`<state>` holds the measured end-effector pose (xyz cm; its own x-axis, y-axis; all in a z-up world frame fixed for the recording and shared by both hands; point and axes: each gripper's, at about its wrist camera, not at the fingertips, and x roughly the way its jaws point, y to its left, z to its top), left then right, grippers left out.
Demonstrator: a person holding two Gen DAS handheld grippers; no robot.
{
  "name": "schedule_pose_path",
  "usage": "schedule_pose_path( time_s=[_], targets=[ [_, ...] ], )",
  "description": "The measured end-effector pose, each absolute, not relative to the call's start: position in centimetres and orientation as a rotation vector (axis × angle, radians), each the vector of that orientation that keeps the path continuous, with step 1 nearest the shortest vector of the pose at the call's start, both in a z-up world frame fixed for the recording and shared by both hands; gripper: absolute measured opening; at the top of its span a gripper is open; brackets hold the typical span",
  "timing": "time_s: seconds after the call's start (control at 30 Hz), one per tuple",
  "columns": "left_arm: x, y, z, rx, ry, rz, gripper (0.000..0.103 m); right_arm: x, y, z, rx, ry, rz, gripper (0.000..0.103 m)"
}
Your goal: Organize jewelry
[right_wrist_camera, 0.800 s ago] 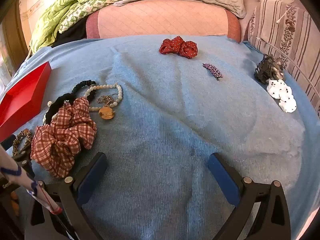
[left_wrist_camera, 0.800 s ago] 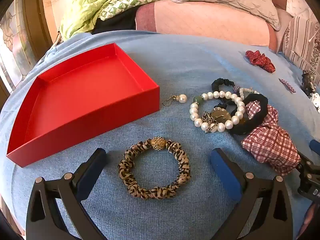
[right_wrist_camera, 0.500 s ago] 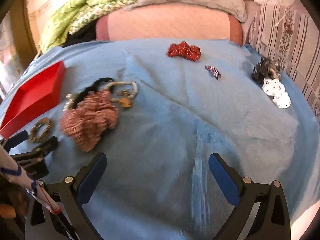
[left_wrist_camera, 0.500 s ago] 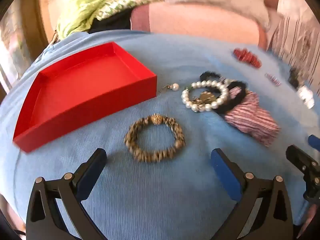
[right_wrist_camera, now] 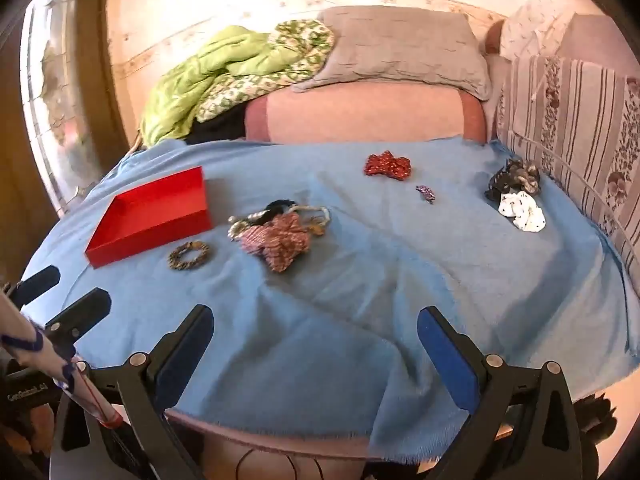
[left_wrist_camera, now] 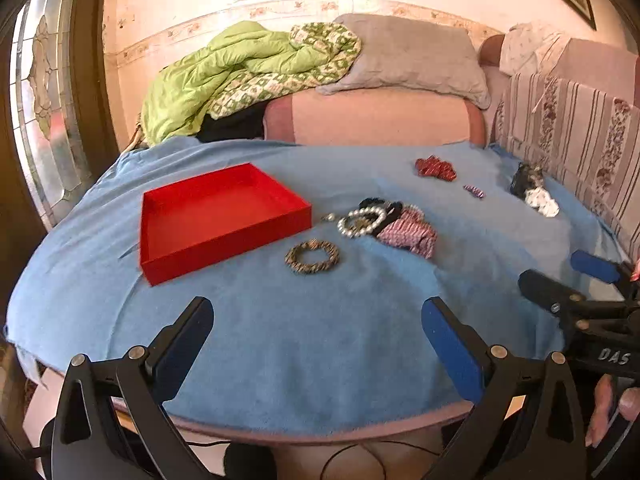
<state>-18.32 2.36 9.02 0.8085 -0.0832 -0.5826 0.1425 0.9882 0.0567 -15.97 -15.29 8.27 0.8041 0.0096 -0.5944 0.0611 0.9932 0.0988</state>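
**Ana:** Both claws first. Left gripper (left_wrist_camera: pixel 316 332) hangs over the near edge of the blue cloth (left_wrist_camera: pixel 320 340) with its blue pads spread wide and nothing between them. Right gripper (right_wrist_camera: pixel 316 340) is the same: jaws wide apart, empty, over bare cloth at the near side.

**Ben:** And the jewelry?

**Ana:** Well beyond both. A leopard-print bracelet (left_wrist_camera: pixel 312 256) lies flat on the cloth, just in front of the red tray (left_wrist_camera: pixel 224 236), near its right front corner but not touching it. Behind the bracelet and to the right, a pearl bracelet (left_wrist_camera: pixel 362 222) sits in a small heap with a black hair tie (left_wrist_camera: pixel 384 210) and a red checked scrunchie (left_wrist_camera: pixel 408 234); they overlap, and a small pearl earring (left_wrist_camera: pixel 330 217) lies between the heap and the tray.

**Ben:** Anything in the tray?

**Ana:** Only its red floor shows.

**Ben:** Farther out?

**Ana:** A red spotted bow (right_wrist_camera: pixel 388 166) near the far edge, a small purple clip (right_wrist_camera: pixel 425 193) in front of it, and at the right a dark scrunchie (right_wrist_camera: pixel 514 174) touching a white spotted one (right_wrist_camera: pixel 522 210). Behind the cloth sit a pink cushion (left_wrist_camera: pixel 376 120), a green quilt (left_wrist_camera: pixel 240 72) and a grey pillow (left_wrist_camera: pixel 404 58); a striped cushion (left_wrist_camera: pixel 572 136) stands at the right.
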Motion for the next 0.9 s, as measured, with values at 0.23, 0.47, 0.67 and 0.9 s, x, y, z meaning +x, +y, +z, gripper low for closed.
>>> schedule_pose_path(
  time_s=[0.23,0.47,0.67,0.9],
  targets=[
    [-18.9,3.0,8.2,0.095,0.634,-0.095,0.103,-16.5,-14.7,7.5,0.096,0.651,-0.014,0.103],
    [-18.6,3.1,7.5,0.094,0.657,-0.101,0.103,-16.5,-14.3,7.0,0.079,0.668,0.003,0.103],
    [-18.4,3.4,7.2,0.093,0.665,-0.103,0.103,-16.4,-14.1,6.8,0.077,0.671,0.012,0.103],
    [-18.4,3.4,7.1,0.094,0.665,-0.102,0.103,-16.2,-13.9,6.8,0.071,0.672,0.017,0.103]
  ],
)
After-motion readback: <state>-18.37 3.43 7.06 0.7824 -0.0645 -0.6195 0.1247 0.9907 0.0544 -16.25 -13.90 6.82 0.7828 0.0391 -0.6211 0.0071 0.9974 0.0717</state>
